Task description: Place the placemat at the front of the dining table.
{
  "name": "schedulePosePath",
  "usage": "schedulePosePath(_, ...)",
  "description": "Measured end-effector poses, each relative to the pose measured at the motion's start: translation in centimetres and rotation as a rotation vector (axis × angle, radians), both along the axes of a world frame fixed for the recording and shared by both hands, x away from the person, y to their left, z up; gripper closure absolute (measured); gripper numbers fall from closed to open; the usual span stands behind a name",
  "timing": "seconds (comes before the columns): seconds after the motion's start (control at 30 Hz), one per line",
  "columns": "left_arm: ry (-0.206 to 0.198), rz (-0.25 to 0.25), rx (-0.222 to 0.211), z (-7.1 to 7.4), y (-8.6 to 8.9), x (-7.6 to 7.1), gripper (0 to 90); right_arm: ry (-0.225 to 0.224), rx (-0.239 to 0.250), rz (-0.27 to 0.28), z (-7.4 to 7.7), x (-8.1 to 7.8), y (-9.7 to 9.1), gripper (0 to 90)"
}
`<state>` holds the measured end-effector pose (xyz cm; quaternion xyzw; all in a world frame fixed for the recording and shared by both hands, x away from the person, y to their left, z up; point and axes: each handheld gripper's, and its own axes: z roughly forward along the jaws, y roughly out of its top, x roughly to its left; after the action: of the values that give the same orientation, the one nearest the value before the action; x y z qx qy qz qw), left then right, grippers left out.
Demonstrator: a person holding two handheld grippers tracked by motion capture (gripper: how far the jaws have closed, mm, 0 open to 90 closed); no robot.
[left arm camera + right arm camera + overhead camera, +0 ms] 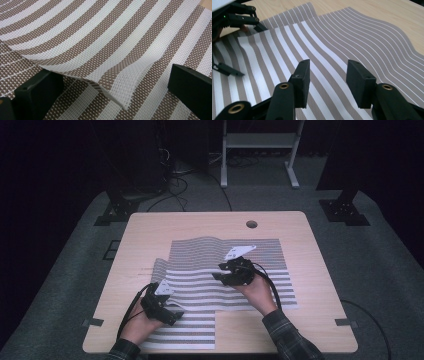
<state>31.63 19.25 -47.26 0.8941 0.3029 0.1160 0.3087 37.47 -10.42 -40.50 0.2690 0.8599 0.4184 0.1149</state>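
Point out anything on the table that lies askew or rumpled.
The striped mats do not lie flat. The top mat's near-left corner curls up between the open jaws of the left gripper, and its far part ripples in waves. The right gripper hangs open above it.

Open tool (112, 87) straddles the striped mat's (100, 37) raised corner.
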Motion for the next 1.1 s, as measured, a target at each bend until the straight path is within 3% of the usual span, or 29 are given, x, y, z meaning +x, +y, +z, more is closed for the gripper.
schedulePosePath(0.5, 0.002, 0.002, 0.001, 0.0, 0.0, 0.0, 0.0, 0.005, -0.007, -0.107, 0.0, -2.3, -7.0, 47.0)
schedulePosePath(0.63, 0.001, 0.001, 0.004, 0.0, 0.0, 0.0, 0.0, 0.011, -0.028, -0.127, -0.4, -3.0, -8.6, 45.2)
schedulePosePath(1.1, -0.011, 0.008, 0.008, 0.4, 0.0, -0.1, 0.0, 0.062, -0.028, -0.242, -2.3, -5.5, -14.6, 38.5)
